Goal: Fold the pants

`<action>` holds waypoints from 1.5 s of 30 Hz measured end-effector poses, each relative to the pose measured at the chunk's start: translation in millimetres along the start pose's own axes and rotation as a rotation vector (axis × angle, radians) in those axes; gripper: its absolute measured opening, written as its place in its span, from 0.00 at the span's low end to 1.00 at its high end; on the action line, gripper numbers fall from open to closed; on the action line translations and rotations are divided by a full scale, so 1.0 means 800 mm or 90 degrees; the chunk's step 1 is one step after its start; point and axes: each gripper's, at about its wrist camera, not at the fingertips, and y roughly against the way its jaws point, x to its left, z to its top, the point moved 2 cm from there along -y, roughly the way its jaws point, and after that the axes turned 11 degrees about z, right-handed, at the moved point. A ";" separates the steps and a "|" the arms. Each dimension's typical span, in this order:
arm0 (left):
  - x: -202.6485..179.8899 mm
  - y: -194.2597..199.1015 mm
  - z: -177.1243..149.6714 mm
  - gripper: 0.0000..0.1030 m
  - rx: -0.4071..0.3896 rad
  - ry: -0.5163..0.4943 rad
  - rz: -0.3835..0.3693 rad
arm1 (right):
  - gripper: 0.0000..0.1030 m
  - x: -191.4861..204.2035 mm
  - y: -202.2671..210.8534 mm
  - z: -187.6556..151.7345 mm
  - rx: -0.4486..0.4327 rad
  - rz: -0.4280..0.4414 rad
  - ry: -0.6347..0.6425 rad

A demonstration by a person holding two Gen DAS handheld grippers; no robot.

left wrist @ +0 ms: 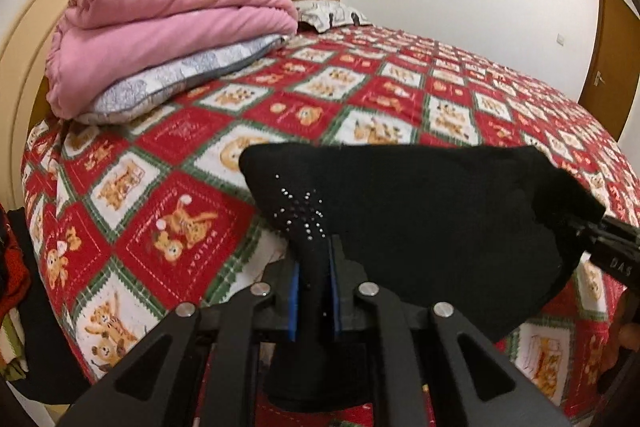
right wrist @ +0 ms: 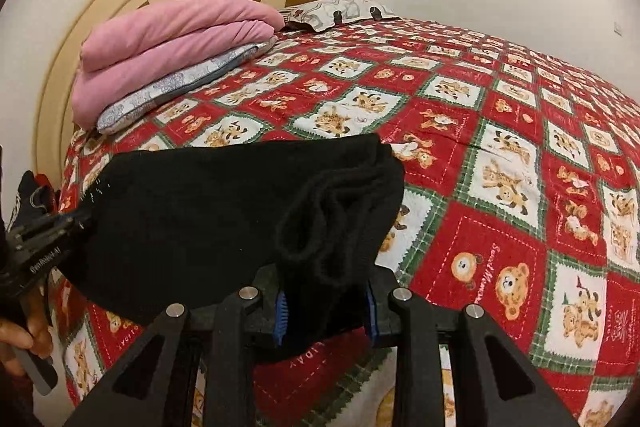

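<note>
Left gripper [left wrist: 314, 291]: blue-padded fingers clamped on a thin pinch of the black knit pants [left wrist: 420, 227], at the end with the small silver rhinestone pattern [left wrist: 302, 213], which sits just above the fingertips. Cloth runs between the pads and hangs below them.

Right gripper [right wrist: 326, 315]: fingers closed on a thicker bunched fold of the same black pants; the fabric fills the gap between the pads and rolls up in ridges above the fingertips.

Pants are stretched between the two grippers, held up off the red-and-white bear-print patchwork bedspread [right wrist: 500, 155], sagging in the middle. From each wrist view the other gripper shows at the frame edge, on the far end of the cloth.

Beyond the fingers, well apart from the pants: folded pink blanket [left wrist: 168, 27] stacked on a grey-patterned pillow [left wrist: 180, 79], against the cream arched headboard [left wrist: 36, 39].

A person's hand [right wrist: 24, 339] shows at lower left of the right wrist view, gripping the left tool's handle.
</note>
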 end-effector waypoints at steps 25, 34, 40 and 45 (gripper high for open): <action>0.029 0.086 -0.004 0.79 -0.096 -0.002 0.068 | 0.22 0.015 0.084 -0.013 -0.117 -0.042 -0.046; -0.031 0.070 0.023 0.80 -0.110 -0.006 -0.010 | 0.22 -0.022 0.031 -0.031 -0.049 -0.011 -0.132; -0.039 0.009 -0.017 0.80 -0.004 -0.002 -0.007 | 0.22 -0.020 0.030 -0.037 -0.063 -0.007 -0.122; -0.036 0.018 -0.017 0.81 -0.006 -0.011 -0.008 | 0.22 -0.017 0.032 -0.036 -0.064 -0.014 -0.116</action>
